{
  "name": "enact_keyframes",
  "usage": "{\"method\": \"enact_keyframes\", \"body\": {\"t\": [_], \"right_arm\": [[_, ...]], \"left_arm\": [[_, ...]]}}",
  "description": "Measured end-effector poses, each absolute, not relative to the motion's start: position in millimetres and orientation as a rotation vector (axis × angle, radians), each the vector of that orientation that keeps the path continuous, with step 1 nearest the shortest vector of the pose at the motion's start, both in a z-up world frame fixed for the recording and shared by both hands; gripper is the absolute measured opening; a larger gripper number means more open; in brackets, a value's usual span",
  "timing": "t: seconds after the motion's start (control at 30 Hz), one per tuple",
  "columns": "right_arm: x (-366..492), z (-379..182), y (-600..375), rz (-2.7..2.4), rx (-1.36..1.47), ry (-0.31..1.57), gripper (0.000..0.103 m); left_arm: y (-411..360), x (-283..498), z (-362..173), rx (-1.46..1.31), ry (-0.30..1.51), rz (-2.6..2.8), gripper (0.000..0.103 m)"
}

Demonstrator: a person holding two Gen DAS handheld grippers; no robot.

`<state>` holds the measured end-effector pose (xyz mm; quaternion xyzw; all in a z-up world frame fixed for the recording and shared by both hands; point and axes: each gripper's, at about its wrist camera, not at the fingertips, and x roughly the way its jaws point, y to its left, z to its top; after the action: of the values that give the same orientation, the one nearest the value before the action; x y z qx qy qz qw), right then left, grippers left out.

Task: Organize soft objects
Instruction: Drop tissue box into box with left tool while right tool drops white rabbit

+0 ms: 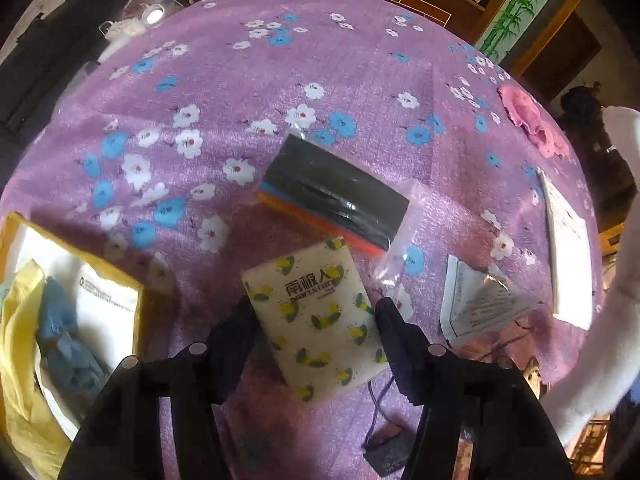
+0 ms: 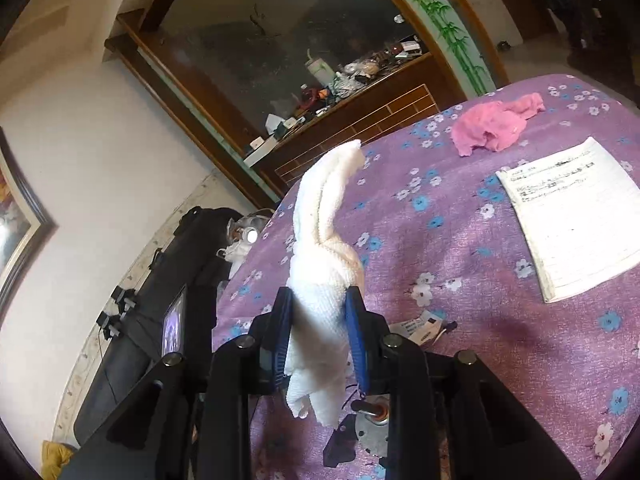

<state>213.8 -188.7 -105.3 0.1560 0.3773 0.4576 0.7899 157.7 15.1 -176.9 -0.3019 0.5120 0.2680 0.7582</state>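
Clearly the left claw (image 1: 316, 320) clamps a light, squashy tissue pack (image 1: 316, 312) by its sides; the right claw (image 2: 320, 320) pinches a limp white towel (image 2: 324, 264).

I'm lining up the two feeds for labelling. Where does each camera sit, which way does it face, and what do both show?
Left wrist: sits on the left tongs, looking steeply down at the purple floral cloth; the black fingers flank a lemon-print tissue pack.
Right wrist: sits on the right tongs, aimed shallowly across the table toward a wooden shelf; blue pads pinch a white towel.
Shared: the floral cloth, pink cloth, white paper.
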Motion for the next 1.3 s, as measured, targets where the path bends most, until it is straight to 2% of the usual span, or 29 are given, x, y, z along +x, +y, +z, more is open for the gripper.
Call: {"method": "enact_keyframes", "body": {"t": [0.1,0.23,0.4,0.53,0.73,1.03,1.13,1.27,1.3], "right_arm": [[211.0,-104.0,-188.4,0.994,0.328,0.803,0.026],[209.9,-102.1,-187.1,1.037,0.336,0.796,0.026],[195.5,-106.7,-173.0,1.149,0.336,0.816,0.026],[162.5,-100.7,-152.2,1.292,0.257,0.784,0.026],[109.4,-110.8,-109.0,1.451,0.207,0.931,0.026],[52.5,-140.5,-32.8,1.3,-0.08,1.004,0.026],[40.7,-148.4,-15.6,1.235,-0.195,0.952,0.026],[34.5,-148.8,-16.0,1.22,-0.204,0.929,0.032],[34.3,-146.2,-20.3,1.236,-0.182,0.936,0.04]], "left_arm": [[10.9,135.3,-161.6,-0.697,1.07,0.549,0.062],[-7.7,85.8,-110.1,-0.692,0.943,0.469,0.062],[-5.6,-11.5,-39.3,-0.682,0.746,0.446,0.062],[10.2,-85.8,-13.3,-0.625,0.669,0.565,0.062],[50.4,-139.3,-43.3,-0.635,0.685,0.665,0.062],[80.5,-107.7,-112.5,-0.634,0.789,0.659,0.063],[90.6,-102.0,-136.0,-0.624,0.808,0.686,0.063],[96.2,-104.4,-151.3,-0.691,0.808,0.669,0.07],[93.8,-106.4,-148.9,-0.7,0.8,0.651,0.071]]}}
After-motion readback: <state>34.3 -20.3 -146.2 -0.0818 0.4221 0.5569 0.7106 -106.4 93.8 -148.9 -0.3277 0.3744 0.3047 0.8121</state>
